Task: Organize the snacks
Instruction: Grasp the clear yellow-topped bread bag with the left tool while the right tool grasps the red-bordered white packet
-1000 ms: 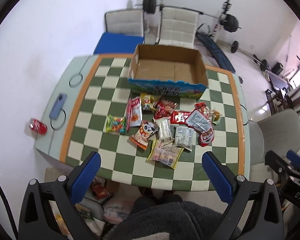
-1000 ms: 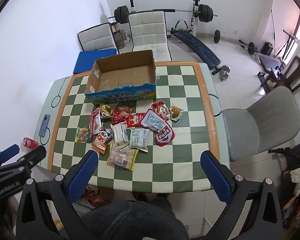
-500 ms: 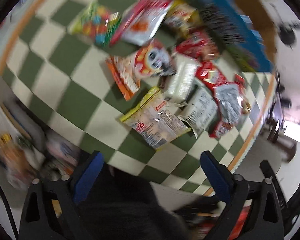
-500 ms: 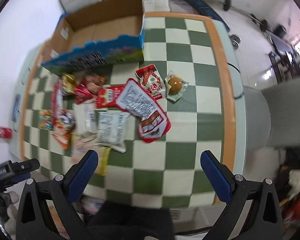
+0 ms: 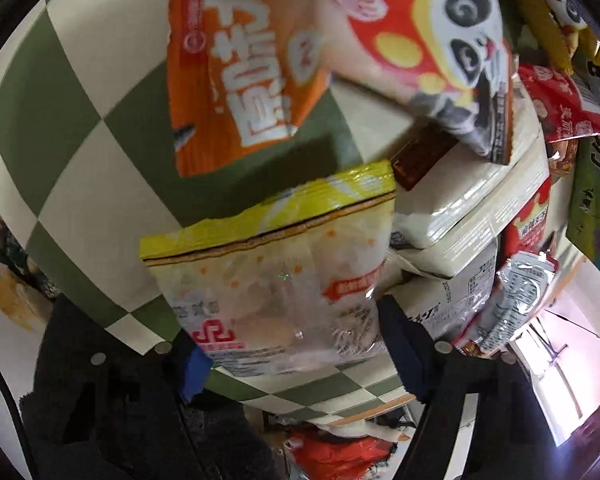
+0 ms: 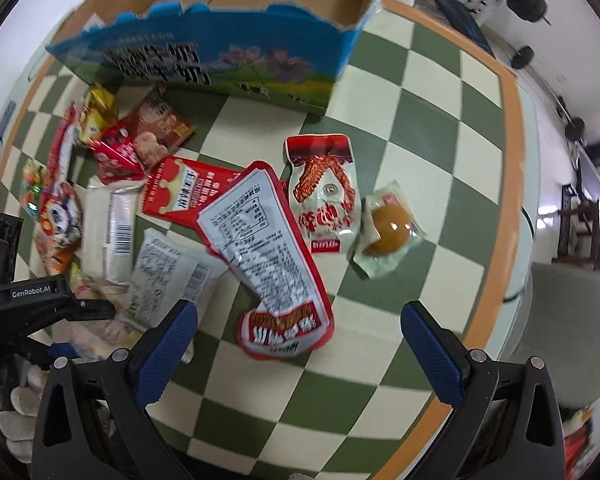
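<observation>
I note the checkered counter [image 6: 432, 128] carrying the snack pile just in front of the open cardboard box [image 6: 204, 56], the box itself empty; my left gripper [image 5: 296, 356] sits low over the yellow-edged clear packet [image 5: 284, 284], its jaws having just been closing, one on each side of the packet, though I cannot tell whether the pads press it yet; my right gripper [image 6: 300, 344] hangs above the red-bordered silver packet [image 6: 268, 256], jaws released and wide, nothing gripped; the egg packet [image 6: 388, 232] lies right of that packet, farther from the box than the red chicken-foot packet [image 6: 324, 188].
</observation>
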A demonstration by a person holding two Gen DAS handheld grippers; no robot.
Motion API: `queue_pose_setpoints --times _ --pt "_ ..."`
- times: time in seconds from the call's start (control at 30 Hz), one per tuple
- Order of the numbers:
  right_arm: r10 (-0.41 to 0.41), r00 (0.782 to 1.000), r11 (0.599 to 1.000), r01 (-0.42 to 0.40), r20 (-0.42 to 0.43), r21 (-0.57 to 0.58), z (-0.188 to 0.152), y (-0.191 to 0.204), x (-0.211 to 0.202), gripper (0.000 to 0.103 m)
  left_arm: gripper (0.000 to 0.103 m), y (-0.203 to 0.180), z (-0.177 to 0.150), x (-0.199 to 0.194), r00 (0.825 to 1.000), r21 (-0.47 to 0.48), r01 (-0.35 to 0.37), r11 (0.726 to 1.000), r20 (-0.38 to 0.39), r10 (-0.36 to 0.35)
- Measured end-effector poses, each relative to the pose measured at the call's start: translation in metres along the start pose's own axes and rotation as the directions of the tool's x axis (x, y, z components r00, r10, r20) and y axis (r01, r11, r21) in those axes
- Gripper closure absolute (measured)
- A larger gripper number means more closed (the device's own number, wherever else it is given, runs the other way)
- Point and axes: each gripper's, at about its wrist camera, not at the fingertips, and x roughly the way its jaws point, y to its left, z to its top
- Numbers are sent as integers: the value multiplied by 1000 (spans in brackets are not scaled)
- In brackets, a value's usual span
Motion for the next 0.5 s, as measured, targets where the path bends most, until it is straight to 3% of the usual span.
queue_pose_setpoints --times 0.1,0.17,0.27,0.3,0.37,0.4,0.47,0.5 --pt "-35 999 998 34 -17 -47 9 6 16 2 37 -16 -4 -4 994 97 -96 991 56 91" --pt "-39 999 996 37 -27 -78 15 11 25 3 37 -30 -13 -9 970 211 -224 951 144 196" --pt "-50 998 990 43 -49 -132 20 17 39 3 37 -51 -27 -11 889 374 -443 814 299 347" --pt "-60 996 988 50 -62 -149 21 19 44 3 37 -58 -32 -8 849 428 -520 739 356 391" --pt "-74 993 985 59 -94 -159 23 20 57 4 37 -64 -40 -3 790 469 -610 639 425 442" --pt "-79 990 986 60 -114 -156 23 19 63 7 36 -66 -43 -2 774 485 -630 606 449 446" --pt "-52 986 992 32 -156 -123 23 12 74 33 36 -67 -47 -2 777 488 -627 606 448 442" --pt "-35 983 996 19 -178 -88 22 7 78 38 36 -66 -48 -2 782 486 -621 615 444 438"
